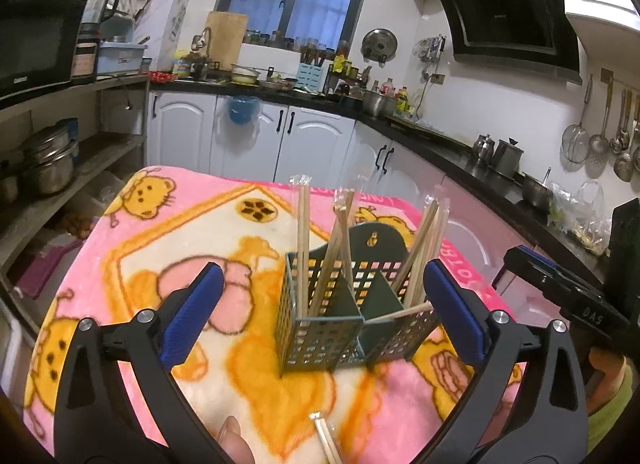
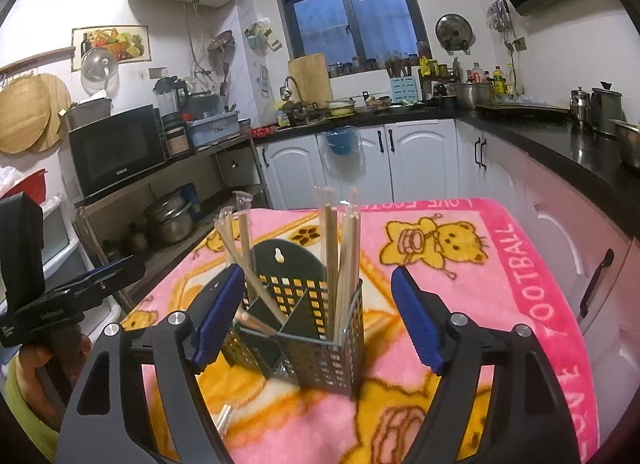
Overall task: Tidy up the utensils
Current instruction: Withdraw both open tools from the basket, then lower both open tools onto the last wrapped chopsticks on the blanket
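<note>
Now both grippers stand wide around the perforated grey-green plastic utensil caddy (image 1: 320, 328), holding nothing.

Blue-padded fingers (image 1: 192, 312) of the left gripper (image 1: 320, 316) flank the caddy without touching it; the right gripper (image 2: 320, 320) is spread too, its left pad just beside the caddy's wall. Wrapped wooden chopsticks (image 1: 302, 240) lean upright in the compartments, one pair lying tilted across a divider. Another wrapped pair (image 1: 326, 440) lies on the pink and yellow cartoon-bear blanket (image 1: 160, 232), near the caddy.
</note>
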### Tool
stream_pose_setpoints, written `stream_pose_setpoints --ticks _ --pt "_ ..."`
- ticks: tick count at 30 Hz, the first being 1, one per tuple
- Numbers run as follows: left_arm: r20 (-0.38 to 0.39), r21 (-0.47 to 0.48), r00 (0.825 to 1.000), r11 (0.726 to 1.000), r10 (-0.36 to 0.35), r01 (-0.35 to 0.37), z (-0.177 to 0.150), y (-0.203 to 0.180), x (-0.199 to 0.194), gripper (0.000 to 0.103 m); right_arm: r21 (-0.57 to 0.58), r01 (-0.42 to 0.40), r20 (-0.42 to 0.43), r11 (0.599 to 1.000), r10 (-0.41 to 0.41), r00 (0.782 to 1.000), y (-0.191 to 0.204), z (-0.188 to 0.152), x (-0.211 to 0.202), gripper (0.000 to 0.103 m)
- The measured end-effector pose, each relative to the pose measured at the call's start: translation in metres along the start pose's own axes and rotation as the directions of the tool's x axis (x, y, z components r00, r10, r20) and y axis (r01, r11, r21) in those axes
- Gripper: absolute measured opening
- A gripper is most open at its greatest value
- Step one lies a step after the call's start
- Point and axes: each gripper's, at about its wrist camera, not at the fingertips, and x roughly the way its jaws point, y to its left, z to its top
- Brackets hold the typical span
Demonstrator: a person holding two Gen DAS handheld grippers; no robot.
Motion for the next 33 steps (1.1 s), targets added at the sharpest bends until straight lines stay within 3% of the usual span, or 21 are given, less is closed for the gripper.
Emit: stream_pose_setpoints --ticks 33 --pt "-0.118 0.017 0.993 1.0 0.008 -0.006 -0.066 -0.018 -0.001 0.092 0.031 0.025 -0.176 0.999 -0.019 0.984 -0.012 -0.088 -0.018 0.074"
